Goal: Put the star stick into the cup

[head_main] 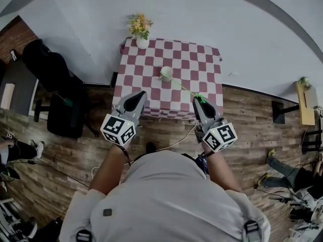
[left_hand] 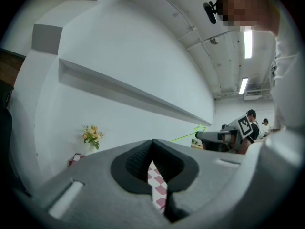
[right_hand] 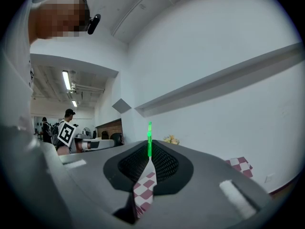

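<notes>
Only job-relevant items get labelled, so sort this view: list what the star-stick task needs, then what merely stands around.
For the job:
star stick, clamped in the right gripper
cup on the checked table

Just standing about:
flower vase at the table's far corner
black chair on the floor
left gripper, shut on nothing

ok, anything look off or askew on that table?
Nothing stands out. The right gripper holds the star stick slanted toward the cup on the checkered table. The flower vase stands at the far edge. The left gripper is shut and empty. No spills show.
</notes>
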Tool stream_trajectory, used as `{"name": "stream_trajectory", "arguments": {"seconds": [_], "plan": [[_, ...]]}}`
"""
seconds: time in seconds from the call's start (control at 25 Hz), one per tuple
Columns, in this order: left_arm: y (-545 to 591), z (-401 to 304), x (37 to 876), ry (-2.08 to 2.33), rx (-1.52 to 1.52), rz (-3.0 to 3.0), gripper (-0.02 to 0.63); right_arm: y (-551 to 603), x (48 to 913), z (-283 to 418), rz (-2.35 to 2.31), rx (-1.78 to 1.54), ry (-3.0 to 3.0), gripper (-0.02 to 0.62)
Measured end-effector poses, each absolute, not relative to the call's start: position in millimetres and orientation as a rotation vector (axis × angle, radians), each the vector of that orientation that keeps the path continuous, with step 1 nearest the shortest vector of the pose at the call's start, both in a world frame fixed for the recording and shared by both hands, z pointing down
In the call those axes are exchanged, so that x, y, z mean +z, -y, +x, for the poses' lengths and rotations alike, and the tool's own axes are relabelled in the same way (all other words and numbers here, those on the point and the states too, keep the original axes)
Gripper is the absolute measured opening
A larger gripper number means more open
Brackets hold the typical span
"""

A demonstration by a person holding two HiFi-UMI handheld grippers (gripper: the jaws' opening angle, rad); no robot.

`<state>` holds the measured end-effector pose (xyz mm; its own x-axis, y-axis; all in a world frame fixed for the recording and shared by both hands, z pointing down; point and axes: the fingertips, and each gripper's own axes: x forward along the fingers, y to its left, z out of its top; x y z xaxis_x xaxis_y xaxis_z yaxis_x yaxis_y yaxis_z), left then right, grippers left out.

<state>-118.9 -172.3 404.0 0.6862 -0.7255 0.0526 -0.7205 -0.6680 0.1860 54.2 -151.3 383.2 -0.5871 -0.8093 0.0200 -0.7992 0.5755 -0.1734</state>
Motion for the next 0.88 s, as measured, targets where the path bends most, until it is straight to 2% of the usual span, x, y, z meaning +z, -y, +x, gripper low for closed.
{"name": "stream_trajectory", "arguments": {"seconds": [0.36, 0.88], "plan": [[189.1, -164.5, 402.8, 1.186, -0.052, 2.708, 0.003, 166.1, 387.9, 19.5, -1.42, -0.255, -2.729, 0.026], [203.8, -177.7, 402.9, 1.234, -0.03, 2.704, 0.003, 193.8, 389.8, 6.3, -1.361, -0.253, -2.727, 0.026]]}}
